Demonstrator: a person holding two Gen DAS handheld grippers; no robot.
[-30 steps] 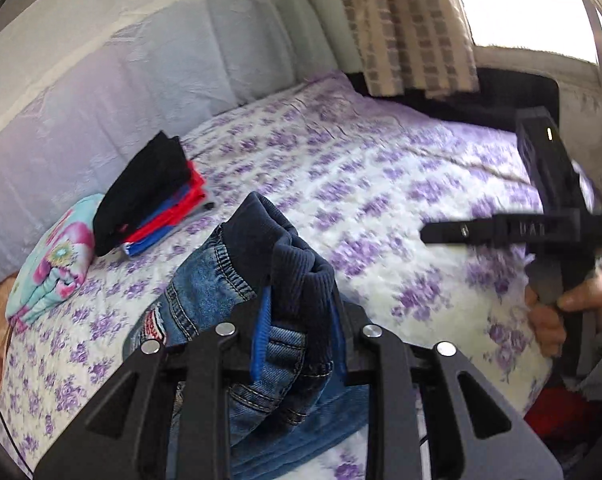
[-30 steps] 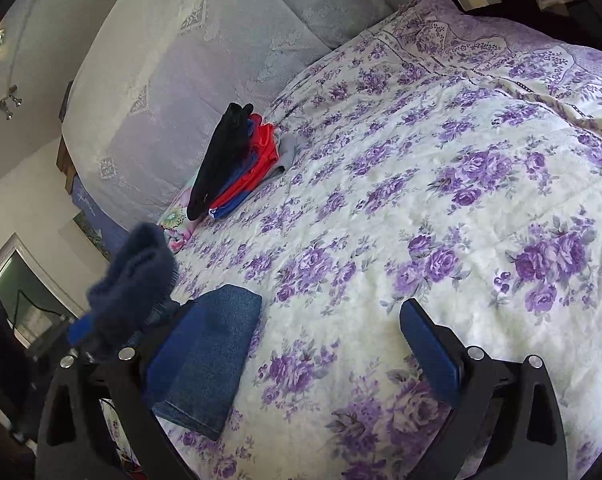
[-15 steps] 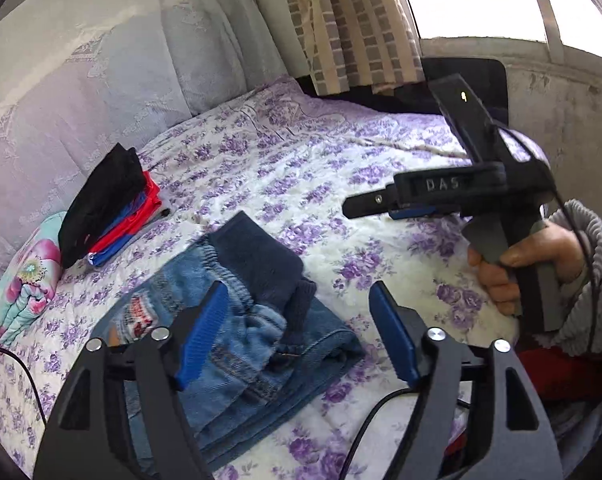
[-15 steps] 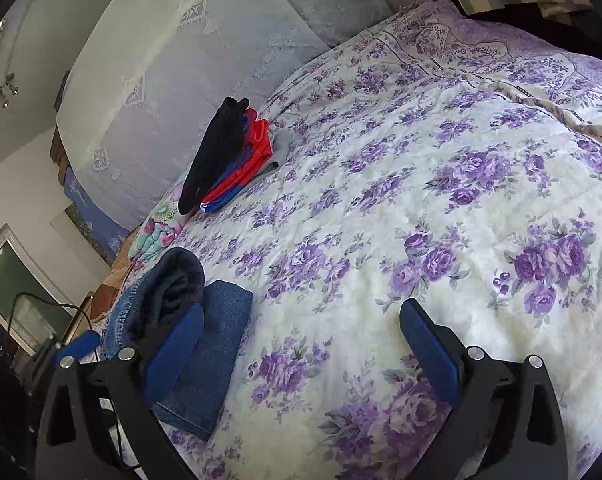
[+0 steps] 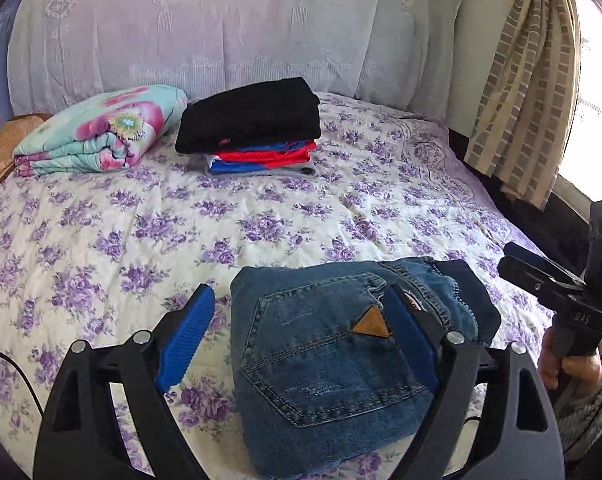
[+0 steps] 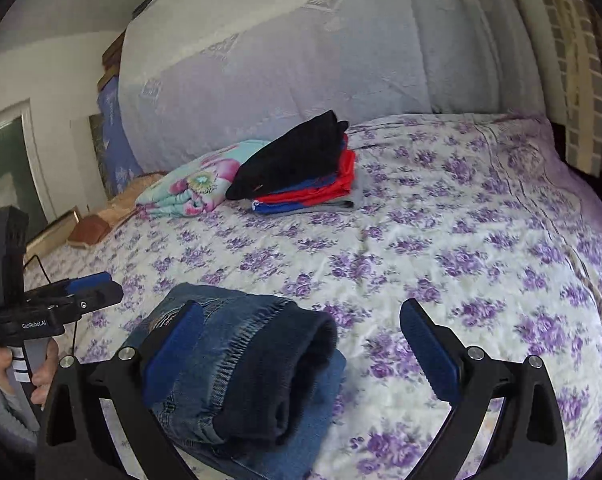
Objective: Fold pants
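Observation:
The blue jeans (image 5: 333, 364) lie folded in a flat packet on the flowered bedspread (image 5: 101, 248), back pocket up. A rolled dark lining edge shows on the jeans (image 6: 257, 364) in the right wrist view. My left gripper (image 5: 299, 340) hovers over the packet with its jaws opening. The denim lies below and between the blue pads (image 5: 187, 340), which do not press it. My right gripper (image 6: 301, 354) stands open beside the packet's right end and holds nothing. A hand holds each gripper, so the right gripper (image 5: 541, 280) and the left gripper (image 6: 89, 290) show in each other's view.
A pile of folded black, red and blue clothes (image 5: 257, 124) sits near the headboard, beside a folded floral quilt (image 5: 97, 132). A lace-covered headboard (image 5: 205, 28) rises behind. A curtain (image 5: 529, 80) and window are at the right. A cable (image 5: 9, 364) trails at the bed's left edge.
The left gripper opened and let go of the jeans, which now lie flat on the bed. Both grippers rolled level and drew back from the packet.

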